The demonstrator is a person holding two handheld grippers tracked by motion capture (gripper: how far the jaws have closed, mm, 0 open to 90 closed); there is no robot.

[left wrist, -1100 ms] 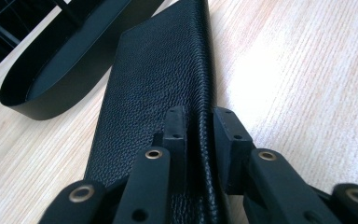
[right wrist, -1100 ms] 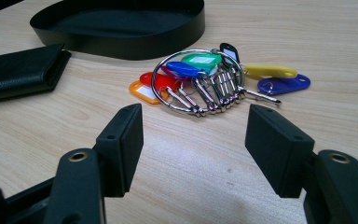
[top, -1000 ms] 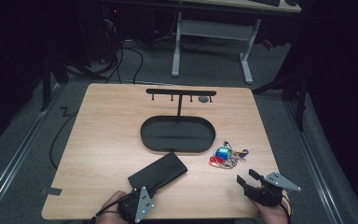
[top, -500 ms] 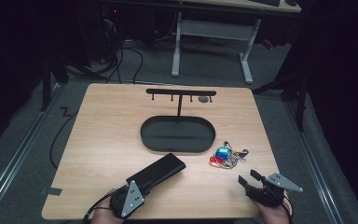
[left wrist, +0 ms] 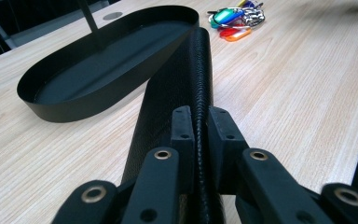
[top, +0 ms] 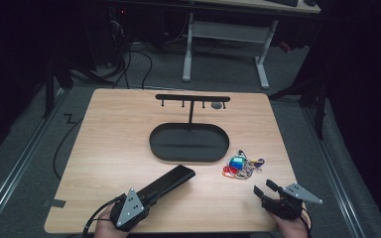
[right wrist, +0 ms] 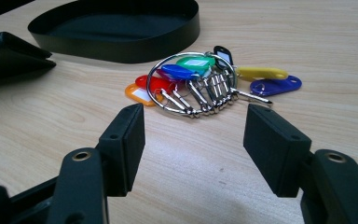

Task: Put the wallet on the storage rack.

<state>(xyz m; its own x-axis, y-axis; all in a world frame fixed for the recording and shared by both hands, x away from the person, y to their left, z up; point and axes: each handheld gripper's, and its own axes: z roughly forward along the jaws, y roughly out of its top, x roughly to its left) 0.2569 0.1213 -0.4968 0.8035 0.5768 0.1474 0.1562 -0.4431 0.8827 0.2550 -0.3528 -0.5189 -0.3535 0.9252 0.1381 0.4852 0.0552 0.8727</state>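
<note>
The left gripper [top: 138, 207] has its fingers [left wrist: 182, 127] clamped on the stitched edge of a black case [top: 167, 181], which lies on the tabletop [top: 109, 144] with its far end just beside the oval tray [top: 189, 143]. The right gripper [top: 264, 190] rests near the tabletop's front edge, fingers [right wrist: 127, 135] spread apart and empty. A key ring [right wrist: 196, 84] with coloured tags lies just ahead of them, near the tray.

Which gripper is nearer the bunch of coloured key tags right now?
Right. The right gripper sits open just short of the key tags, which lie ahead between its jaws. The left gripper is across the table, shut on the black case.
</note>
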